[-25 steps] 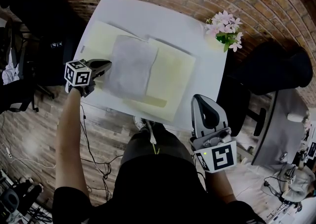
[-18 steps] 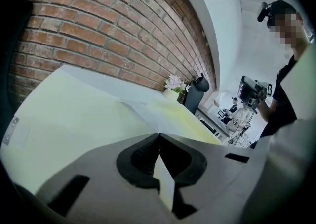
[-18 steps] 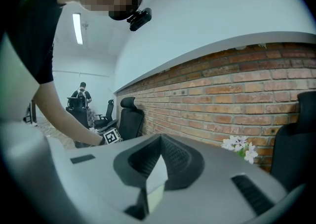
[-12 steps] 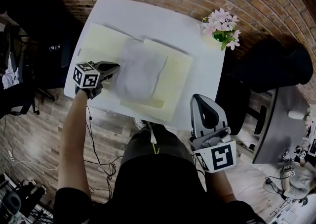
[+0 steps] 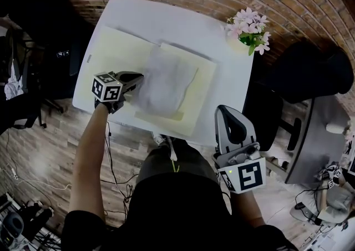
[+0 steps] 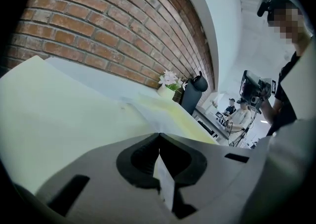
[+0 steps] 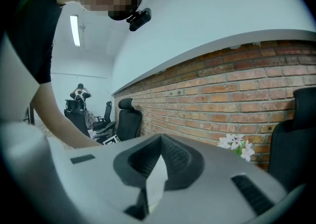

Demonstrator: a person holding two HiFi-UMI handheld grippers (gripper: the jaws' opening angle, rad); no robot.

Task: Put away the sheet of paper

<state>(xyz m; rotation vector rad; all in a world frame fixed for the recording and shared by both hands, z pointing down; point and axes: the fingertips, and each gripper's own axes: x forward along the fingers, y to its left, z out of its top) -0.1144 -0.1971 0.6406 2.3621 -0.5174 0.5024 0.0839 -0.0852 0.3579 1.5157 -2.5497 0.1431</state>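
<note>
The left gripper's fingers pinch the sheet of paper's edge, likely to drag it across the yellow folder. The right gripper, fingers together, idles off the counter.

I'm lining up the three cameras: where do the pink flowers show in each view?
Head view: the flowers stand upper right, at the far corner of the white table.
Left gripper view: flowers near centre, small, at the foot of the brick wall.
Right gripper view: flowers lower right, before the wall.
Shared landmark: the brick wall.
</note>
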